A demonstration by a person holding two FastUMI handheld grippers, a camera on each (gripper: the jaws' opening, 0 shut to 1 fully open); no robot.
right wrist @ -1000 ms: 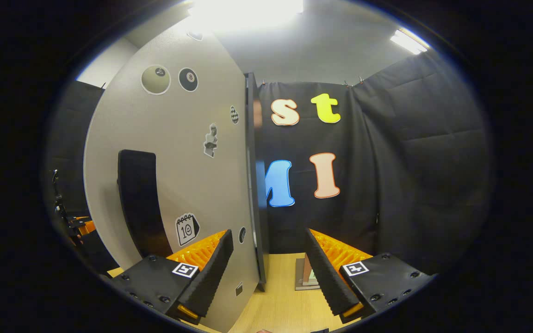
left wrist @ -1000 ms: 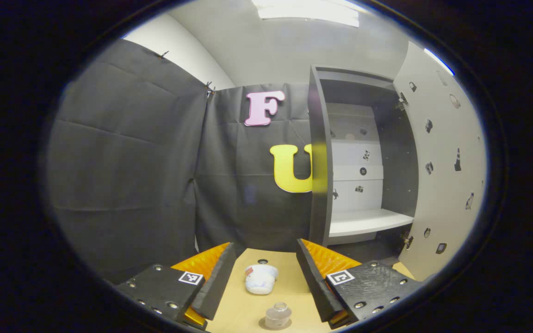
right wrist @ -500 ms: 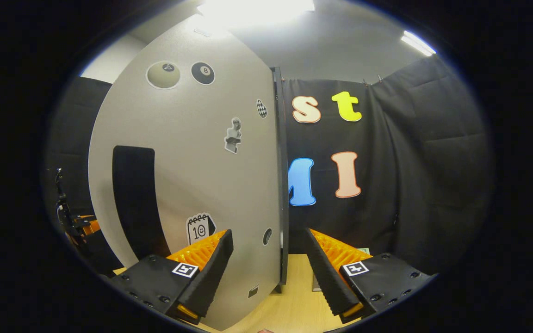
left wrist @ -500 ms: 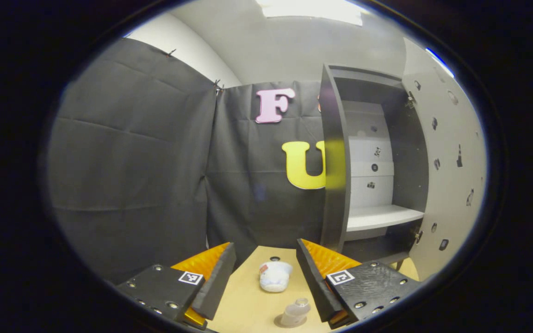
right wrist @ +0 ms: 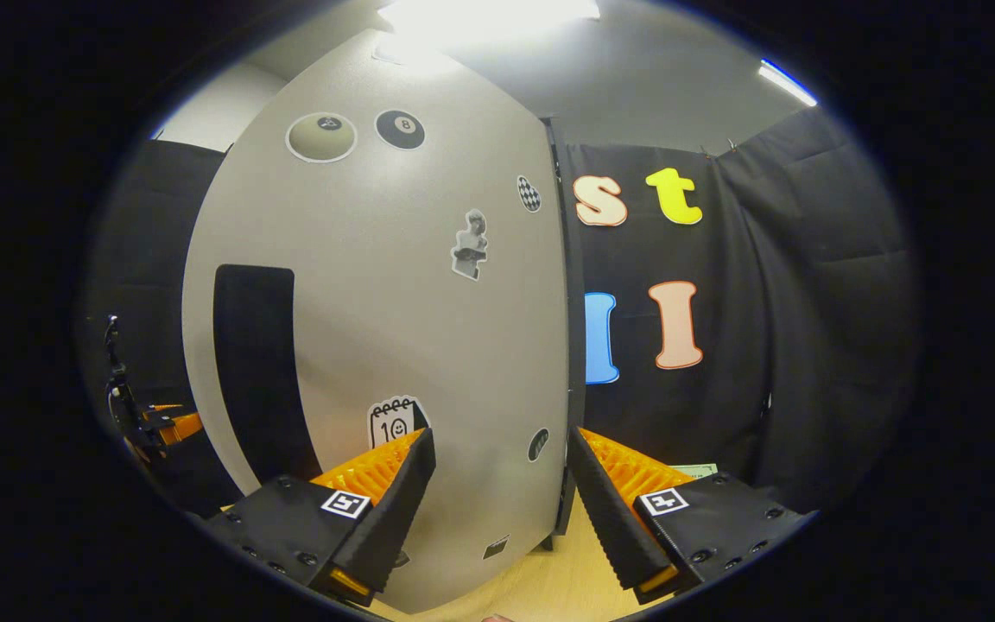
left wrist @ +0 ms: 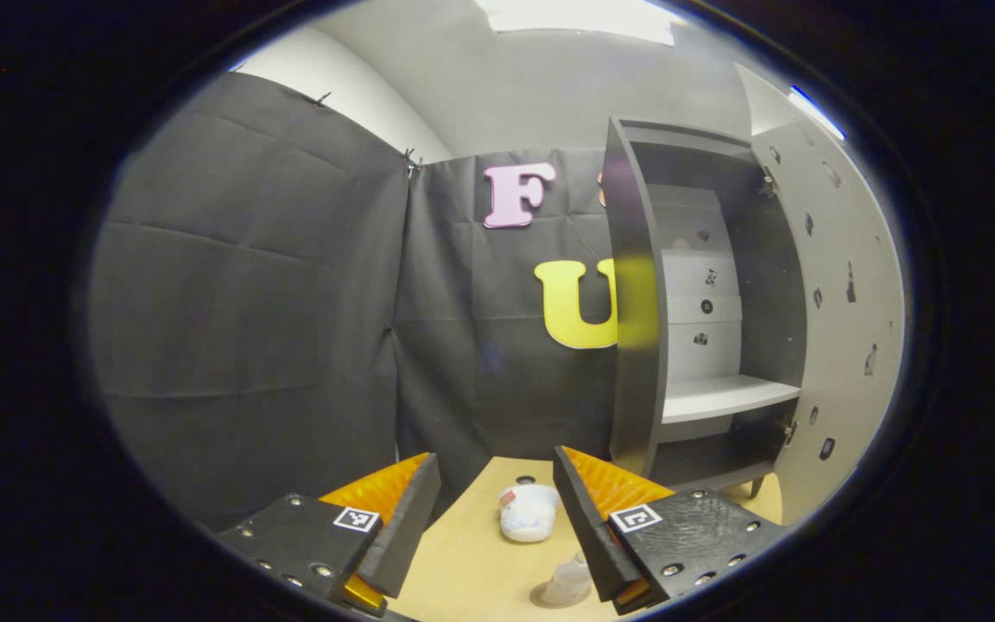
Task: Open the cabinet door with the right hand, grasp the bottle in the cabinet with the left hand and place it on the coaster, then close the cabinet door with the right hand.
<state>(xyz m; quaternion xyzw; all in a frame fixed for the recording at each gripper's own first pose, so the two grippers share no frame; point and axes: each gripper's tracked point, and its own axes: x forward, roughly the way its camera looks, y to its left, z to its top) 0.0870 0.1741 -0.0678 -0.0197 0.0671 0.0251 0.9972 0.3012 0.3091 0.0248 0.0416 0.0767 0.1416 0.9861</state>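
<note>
Wood tabletop point(left wrist: 463, 570): pale and bare between my left fingers, running up to the black cloth wall.
Left gripper point(left wrist: 491, 527): I hold it low over the table, fingers spread wide, nothing between them.
Bottle point(left wrist: 568, 584): clear, standing on the coaster point(left wrist: 542, 598) near the bottom of the left gripper view, just beside my right-hand finger, which hides part of it.
White pouch point(left wrist: 529, 513): lying on the table beyond the bottle, between the fingers, a small dark round spot just behind it.
Cabinet point(left wrist: 636, 345): dark grey, open to the right of my left gripper, with a white shelf point(left wrist: 722, 396) inside and little stickers on the back panel.
Cabinet door point(right wrist: 394, 345): light grey, dotted with stickers and a tall dark handle strip point(right wrist: 256, 371), standing right in front of my right gripper and blocking what lies behind it.
Right gripper point(right wrist: 502, 510): fingers wide apart, the door's edge rising between them; whether either finger touches the door I cannot tell.
Far left of right gripper view: a glimpse of my other gripper point(right wrist: 161, 425) past the door.
</note>
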